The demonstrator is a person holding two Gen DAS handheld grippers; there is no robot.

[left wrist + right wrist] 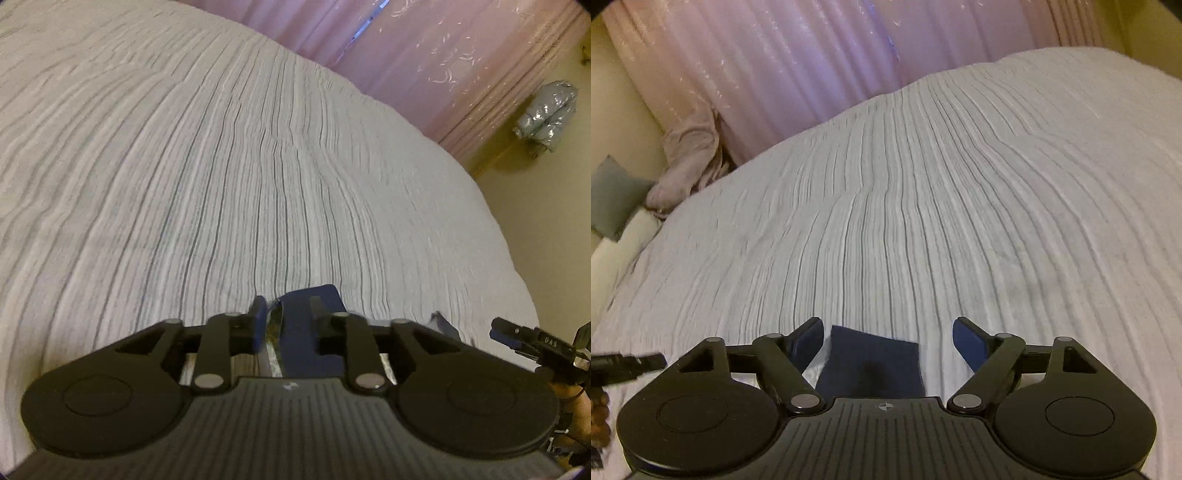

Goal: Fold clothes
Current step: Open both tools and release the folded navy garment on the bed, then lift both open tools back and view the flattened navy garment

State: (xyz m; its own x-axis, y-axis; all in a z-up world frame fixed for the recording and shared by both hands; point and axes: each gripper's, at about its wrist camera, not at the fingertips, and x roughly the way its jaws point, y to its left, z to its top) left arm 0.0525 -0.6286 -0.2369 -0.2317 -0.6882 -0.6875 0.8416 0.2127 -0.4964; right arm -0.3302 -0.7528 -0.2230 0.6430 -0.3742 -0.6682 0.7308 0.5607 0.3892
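Note:
A dark navy garment (299, 328) lies low at the near edge of the bed. In the left wrist view part of it sits between the fingers of my left gripper (286, 308), against the right one. A narrow gap shows beside the left blue pad (258, 321), so the jaws are slightly apart and not pressing. Another corner of the navy cloth (441, 325) shows further right. In the right wrist view my right gripper (888, 339) stands wide open. The navy garment (871, 365) lies flat on the cover between its fingers and below them, touching neither pad.
A white ribbed bed cover (221, 166) fills both views. Pink curtains (794, 62) hang behind the bed. A shiny silver jacket (550, 114) hangs by the wall. A grey cushion (611, 195) sits at the left. The other gripper (532, 343) shows at the frame edge.

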